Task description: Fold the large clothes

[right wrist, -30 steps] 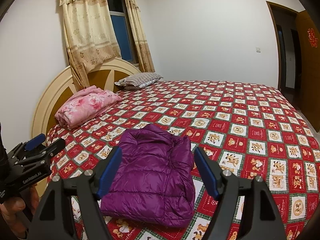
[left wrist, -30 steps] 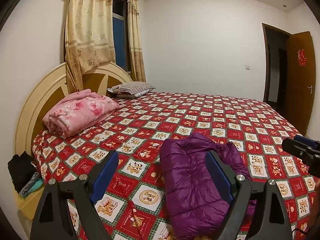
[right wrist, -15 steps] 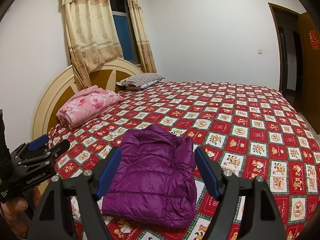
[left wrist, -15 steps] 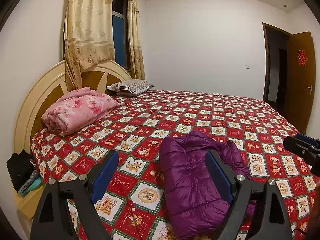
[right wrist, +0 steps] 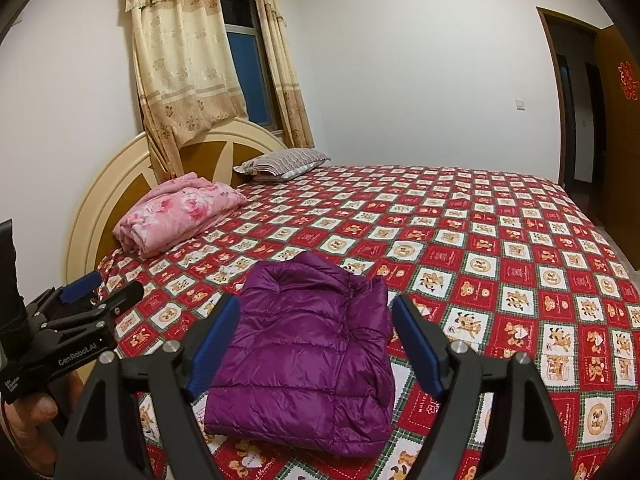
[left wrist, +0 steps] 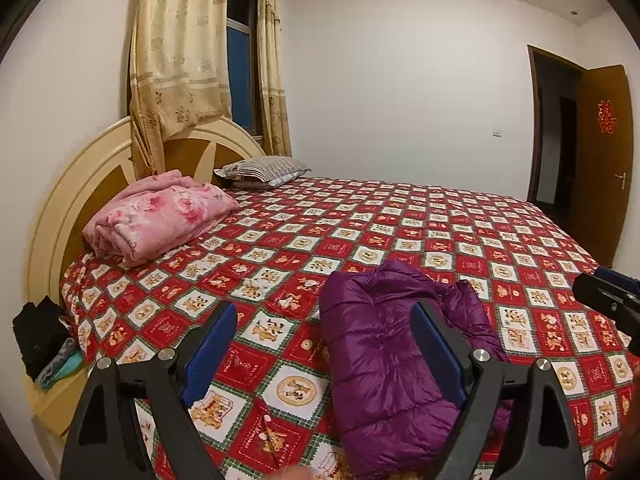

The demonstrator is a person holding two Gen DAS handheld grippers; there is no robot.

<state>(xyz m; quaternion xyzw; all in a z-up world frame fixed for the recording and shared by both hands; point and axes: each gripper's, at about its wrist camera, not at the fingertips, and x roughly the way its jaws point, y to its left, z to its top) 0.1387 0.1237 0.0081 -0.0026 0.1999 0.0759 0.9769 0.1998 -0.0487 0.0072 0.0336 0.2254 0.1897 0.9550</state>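
A purple puffer jacket (right wrist: 308, 340) lies folded into a compact rectangle on the red patterned bedspread (right wrist: 480, 248), near the bed's front edge. It also shows in the left wrist view (left wrist: 384, 356). My left gripper (left wrist: 324, 316) is open and empty, held above the bed just left of the jacket; it also shows at the left edge of the right wrist view (right wrist: 100, 292). My right gripper (right wrist: 316, 308) is open and empty, held above the jacket without touching it. Its fingertips (left wrist: 600, 288) show at the right edge of the left wrist view.
A folded pink blanket (left wrist: 160, 212) and a striped pillow (left wrist: 264, 170) lie by the headboard (left wrist: 76, 200). A bedside shelf with dark clothes (left wrist: 40, 336) stands at left. An open door (left wrist: 600, 152) is at right.
Both grippers have lifted and drawn back slightly from the bed. The jacket has not moved.
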